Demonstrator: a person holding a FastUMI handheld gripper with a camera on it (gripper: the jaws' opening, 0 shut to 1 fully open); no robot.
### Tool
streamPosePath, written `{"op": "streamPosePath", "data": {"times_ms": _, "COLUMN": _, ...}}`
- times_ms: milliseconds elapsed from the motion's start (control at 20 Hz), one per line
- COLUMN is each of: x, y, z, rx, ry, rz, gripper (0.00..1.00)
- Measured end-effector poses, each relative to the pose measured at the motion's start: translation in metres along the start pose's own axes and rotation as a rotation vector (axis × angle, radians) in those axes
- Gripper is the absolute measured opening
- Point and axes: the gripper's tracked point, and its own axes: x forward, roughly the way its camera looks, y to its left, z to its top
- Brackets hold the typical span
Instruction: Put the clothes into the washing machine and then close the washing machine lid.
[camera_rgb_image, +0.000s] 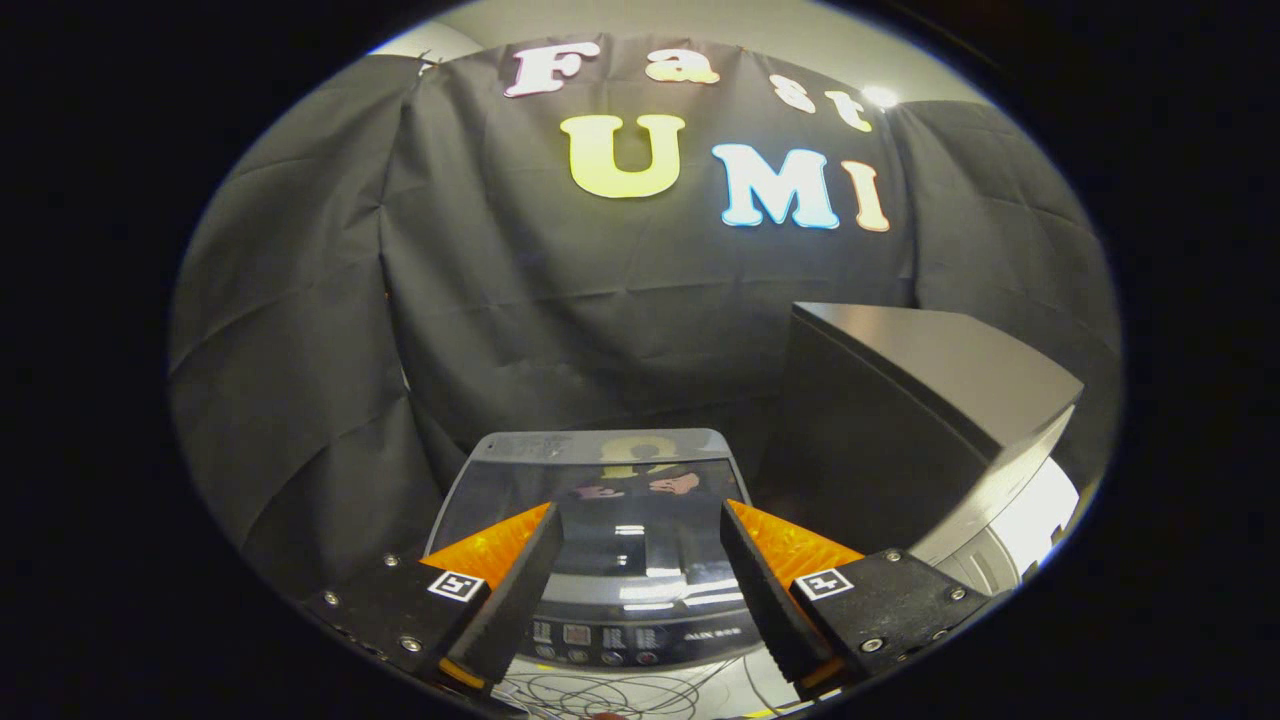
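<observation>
One small washing machine (600, 545) sits just ahead of the fingers, its long axis running away from the camera toward twelve o'clock, with the control panel (620, 637) at the near end facing the gripper and the far end toward the black cloth wall (300, 330). Its dark glossy lid (590, 490) lies flat over the top, reflecting the booth. The gripper (635, 535) hovers above the near half of the machine with its two fingers spread wide and released, holding nothing and touching nothing; the left finger (515, 585) lies at about seven o'clock from the lid's middle, the right finger (765, 590) at about five o'clock, and the lid and panel show between them. A tangle of thin cables (600, 695) lies on the pale tabletop (745, 690) at six o'clock, below the panel. At about three o'clock from the machine stands one large grey box-like unit (920, 420) with a slanted top, well beyond the right finger.
</observation>
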Motion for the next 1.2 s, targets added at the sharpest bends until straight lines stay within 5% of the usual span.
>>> {"op": "streamPosePath", "data": {"times_ms": 400, "x": -0.119, "y": -0.085, "z": 0.000, "rx": -0.152, "ry": -0.129, "rz": 0.080, "gripper": 0.97}}
{"op": "streamPosePath", "data": {"times_ms": 700, "x": -0.214, "y": -0.120, "z": -0.041, "rx": -0.161, "ry": -0.160, "rz": 0.137, "gripper": 0.97}}
{"op": "streamPosePath", "data": {"times_ms": 1200, "x": -0.351, "y": -0.165, "z": -0.078, "rx": -0.181, "ry": -0.275, "rz": 0.082, "gripper": 0.95}}
